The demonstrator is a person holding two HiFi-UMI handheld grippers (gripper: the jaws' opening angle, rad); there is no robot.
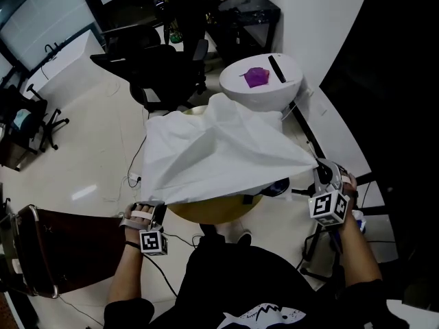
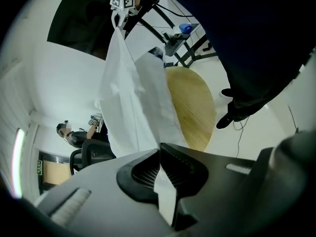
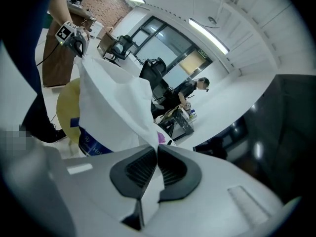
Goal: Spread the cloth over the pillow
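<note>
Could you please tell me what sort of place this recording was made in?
Probably an office or lab workroom: a black office chair, a white desk and a round white table stand about.

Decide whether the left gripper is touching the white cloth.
Touching. The left gripper view shows the left gripper shut on a corner of the white cloth.

Only readable bit: white letters "Ho…" on blue band of pillow, near side, poking out under cloth. Rest of word cut off, can't make out more. Green sign high on far wall has print, way too small to read.
</note>
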